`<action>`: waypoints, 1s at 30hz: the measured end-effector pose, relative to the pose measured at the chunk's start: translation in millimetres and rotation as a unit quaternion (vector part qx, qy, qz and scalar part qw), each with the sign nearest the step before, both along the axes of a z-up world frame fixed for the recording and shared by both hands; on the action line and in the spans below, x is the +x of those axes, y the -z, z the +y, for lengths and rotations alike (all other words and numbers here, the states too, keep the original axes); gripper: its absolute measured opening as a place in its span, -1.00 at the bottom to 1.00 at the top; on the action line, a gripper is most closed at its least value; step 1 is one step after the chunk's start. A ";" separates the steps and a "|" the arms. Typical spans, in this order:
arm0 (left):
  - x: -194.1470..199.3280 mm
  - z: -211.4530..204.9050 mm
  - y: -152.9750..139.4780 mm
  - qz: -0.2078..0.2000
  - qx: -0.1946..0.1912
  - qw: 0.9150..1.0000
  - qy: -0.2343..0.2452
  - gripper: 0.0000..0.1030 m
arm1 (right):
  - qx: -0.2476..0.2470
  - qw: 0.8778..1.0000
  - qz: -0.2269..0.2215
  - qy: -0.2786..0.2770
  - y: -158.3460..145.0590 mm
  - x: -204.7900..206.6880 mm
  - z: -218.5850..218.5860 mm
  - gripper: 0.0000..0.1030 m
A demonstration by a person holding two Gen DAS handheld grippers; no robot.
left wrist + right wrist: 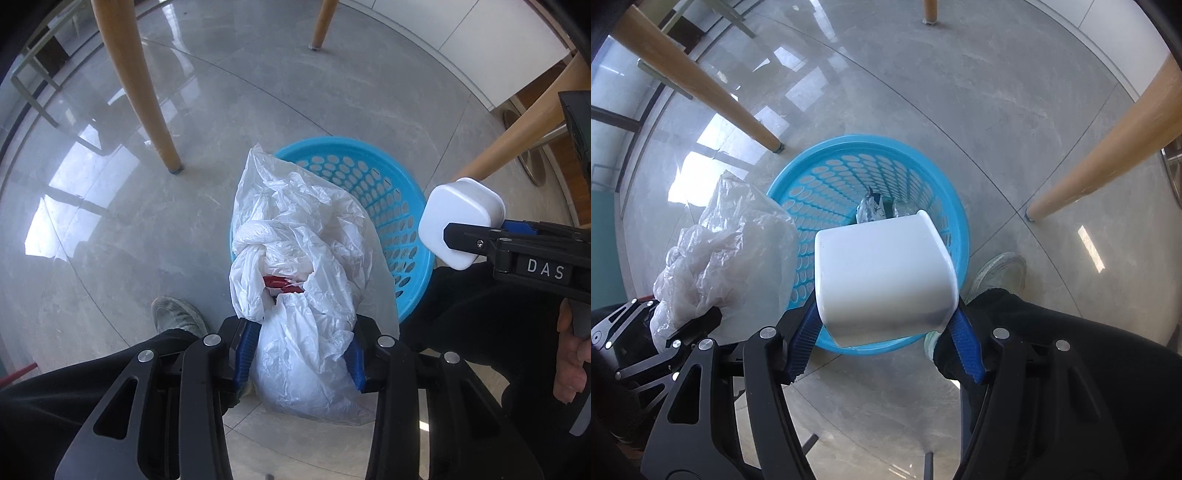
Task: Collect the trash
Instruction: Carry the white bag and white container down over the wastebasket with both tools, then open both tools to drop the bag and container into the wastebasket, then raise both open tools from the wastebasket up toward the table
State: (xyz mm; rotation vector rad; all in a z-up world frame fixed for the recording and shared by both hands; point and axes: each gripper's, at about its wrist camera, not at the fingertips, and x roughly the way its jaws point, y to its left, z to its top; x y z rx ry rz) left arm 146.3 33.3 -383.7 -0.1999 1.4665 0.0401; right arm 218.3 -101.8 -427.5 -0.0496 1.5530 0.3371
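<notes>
Two hand-held grippers point down at a grey tiled floor, over a blue perforated wastebasket (945,206).

The left gripper (301,356) is clamped on a knotted white plastic bag (306,258); its blue pads (243,354) press into the bag's sides. Beyond the fingertips the bag bulges out and covers the near left part of the basket (402,221). Something red (280,282) shows through a gap in the folds; what it is cannot be made out. The bag's lower end is cut off behind the gripper frame.

The right gripper (886,339) holds a white square plastic tub (882,277) between its blue ridged pads (966,347), jaws set fairly wide around it. The tub hangs just ahead of the fingertips, above the basket's near rim, and hides much of the basket's inside. Past the tub's far edge, crumpled silvery wrappers (871,208) lie at the basket bottom, too small to identify.

From the left wrist view, the tub (461,221) sits off to the right of the bag, apart from it.

Wooden furniture legs (1108,162) stand around the basket. A pale shoe (177,315) and dark trouser legs (1052,347) show beside the grippers, partly cut off by the frames.
</notes>
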 end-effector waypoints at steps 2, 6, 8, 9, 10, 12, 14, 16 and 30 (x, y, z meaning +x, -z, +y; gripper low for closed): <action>2.3 -1.9 4.8 0.005 -0.001 1.000 0.005 -0.22 | 0.000 1.000 0.003 0.000 3.7 1.4 1.0 0.19; 10.2 -5.3 13.1 0.005 0.005 1.000 0.014 0.14 | 0.012 1.000 0.008 0.013 8.7 9.4 -2.7 0.34; 12.2 -4.1 15.0 0.003 0.004 1.000 0.012 0.16 | 0.017 1.000 0.010 0.019 11.1 11.0 -5.2 0.44; 12.4 -2.4 15.6 0.003 0.005 1.000 0.008 0.16 | 0.016 1.000 0.012 0.019 12.6 11.5 -5.5 0.44; 12.1 -0.4 15.1 0.003 0.006 1.000 0.003 0.16 | 0.013 1.000 0.012 0.018 13.1 11.4 -5.6 0.44; 11.6 1.6 14.2 0.002 0.005 1.000 -0.006 0.16 | 0.011 1.000 0.012 0.017 13.1 10.5 -3.8 0.44; 11.0 4.6 14.3 0.000 0.004 1.000 -0.013 0.18 | 0.008 1.000 0.009 0.013 12.1 9.8 -2.2 0.44; 10.8 5.5 13.5 -0.003 0.008 1.000 -0.018 0.22 | 0.003 1.000 0.009 0.009 11.8 8.3 -0.6 0.44; -9.1 21.8 -22.1 -0.010 0.013 0.998 -0.052 0.29 | -0.005 1.000 -0.026 -0.010 -25.3 -11.3 -4.2 0.49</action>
